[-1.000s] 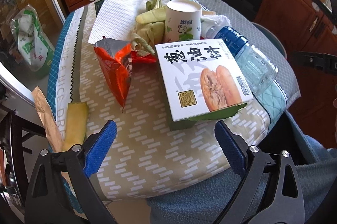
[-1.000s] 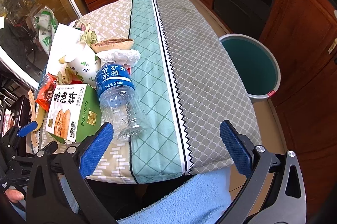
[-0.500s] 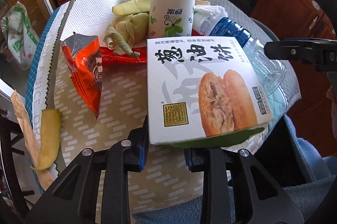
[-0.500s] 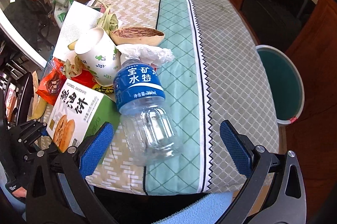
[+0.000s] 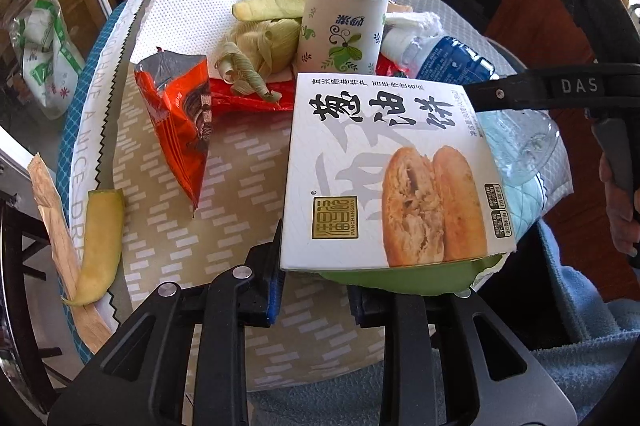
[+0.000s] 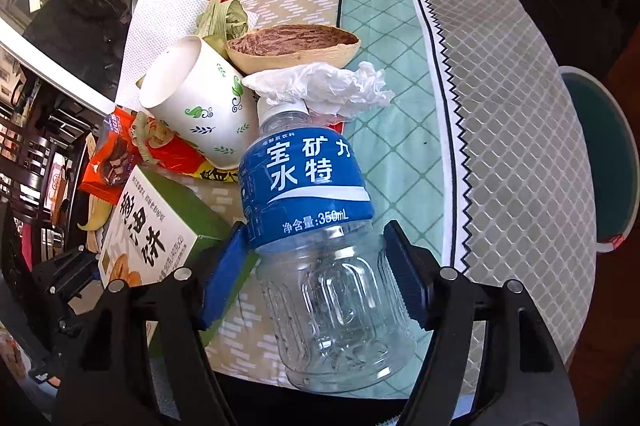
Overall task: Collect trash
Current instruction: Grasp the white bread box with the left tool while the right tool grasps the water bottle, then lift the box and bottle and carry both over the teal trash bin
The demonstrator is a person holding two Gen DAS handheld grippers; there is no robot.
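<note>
My left gripper [image 5: 314, 296] is pinched tight on the near corner of the pastry box [image 5: 390, 170], right gripper [image 6: 320, 278] is clamped around the empty water bottle [image 6: 324, 254], both at the table's near edge. A corner pinch is sketchy, so the box could swing and knock the paper cup [image 5: 344, 26].

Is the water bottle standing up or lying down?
Lying down. The water bottle rests on its side on the table, white cap pointing away, between the right gripper's pads.

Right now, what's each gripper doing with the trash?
Left gripper shut on pastry box. Right gripper closed around water bottle. Bin on floor beyond table.
</note>
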